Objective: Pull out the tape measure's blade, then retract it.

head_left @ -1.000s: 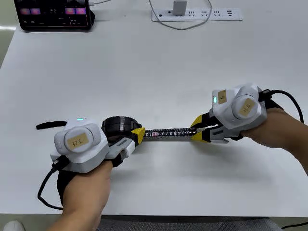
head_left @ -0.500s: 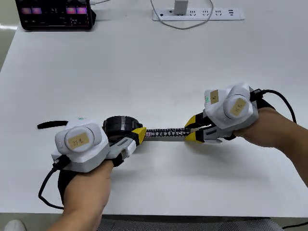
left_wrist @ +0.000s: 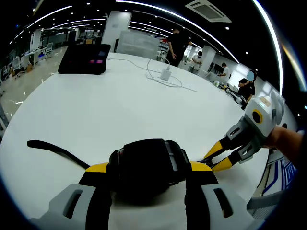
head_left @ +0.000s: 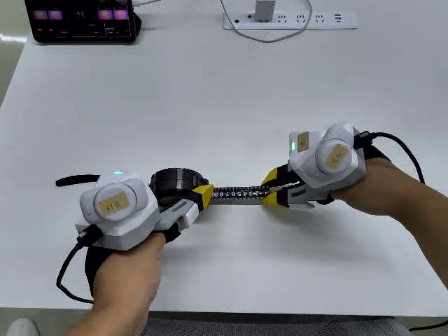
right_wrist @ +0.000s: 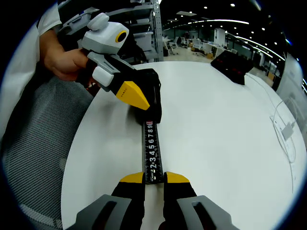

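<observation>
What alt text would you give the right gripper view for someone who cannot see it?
The right tool, its yellow-tipped jaws shut on the end of a numbered blade, looks along the blade to a black tape measure that the left tool grips on a white table.

White table (head_left: 210, 105) carries tape measure (head_left: 175, 183), power strip (head_left: 294, 19), black screen (head_left: 80, 17).

The head view looks down from behind both grippers, while the left gripper (left_wrist: 149, 167) and right gripper (right_wrist: 153, 178) views face each other at close range, sharing the tape measure (right_wrist: 152, 82).
</observation>
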Motion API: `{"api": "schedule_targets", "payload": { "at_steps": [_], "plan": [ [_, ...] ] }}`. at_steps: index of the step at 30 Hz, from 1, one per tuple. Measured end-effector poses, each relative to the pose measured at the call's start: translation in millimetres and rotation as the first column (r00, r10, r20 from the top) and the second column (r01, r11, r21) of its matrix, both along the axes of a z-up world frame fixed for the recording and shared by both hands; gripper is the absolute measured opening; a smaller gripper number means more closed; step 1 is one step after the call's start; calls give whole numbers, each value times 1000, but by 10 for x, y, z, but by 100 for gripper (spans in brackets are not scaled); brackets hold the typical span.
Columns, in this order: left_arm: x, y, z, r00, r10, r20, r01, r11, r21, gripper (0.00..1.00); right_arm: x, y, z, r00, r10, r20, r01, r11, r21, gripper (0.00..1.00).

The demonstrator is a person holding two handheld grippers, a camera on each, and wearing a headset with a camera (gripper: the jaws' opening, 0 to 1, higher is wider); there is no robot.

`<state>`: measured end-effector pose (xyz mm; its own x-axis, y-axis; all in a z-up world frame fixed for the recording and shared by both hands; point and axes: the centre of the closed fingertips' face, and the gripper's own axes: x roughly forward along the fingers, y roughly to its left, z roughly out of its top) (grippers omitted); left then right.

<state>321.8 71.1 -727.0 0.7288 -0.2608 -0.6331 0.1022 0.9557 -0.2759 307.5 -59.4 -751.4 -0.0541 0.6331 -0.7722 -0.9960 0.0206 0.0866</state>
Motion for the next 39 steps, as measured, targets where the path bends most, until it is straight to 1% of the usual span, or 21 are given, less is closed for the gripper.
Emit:
{"api": "schedule_targets", "payload": {
  "at_steps": [11,33,39],
  "plan": [
    [1,2,5,1000,5,-2,-5,1000,-11,58,-3,123,-9,1000,-5,-9,5,1000,26,10],
    [0,7,6,1000,3,-2,-3,1000,-20,58,-20,487,-5,1000,1,-22,1,996,84,10],
    [-3,9,4,1000,2,-1,-2,1000,-25,58,-26,603,-1,1000,7,-13,-6,995,97,11]
  ]
}}
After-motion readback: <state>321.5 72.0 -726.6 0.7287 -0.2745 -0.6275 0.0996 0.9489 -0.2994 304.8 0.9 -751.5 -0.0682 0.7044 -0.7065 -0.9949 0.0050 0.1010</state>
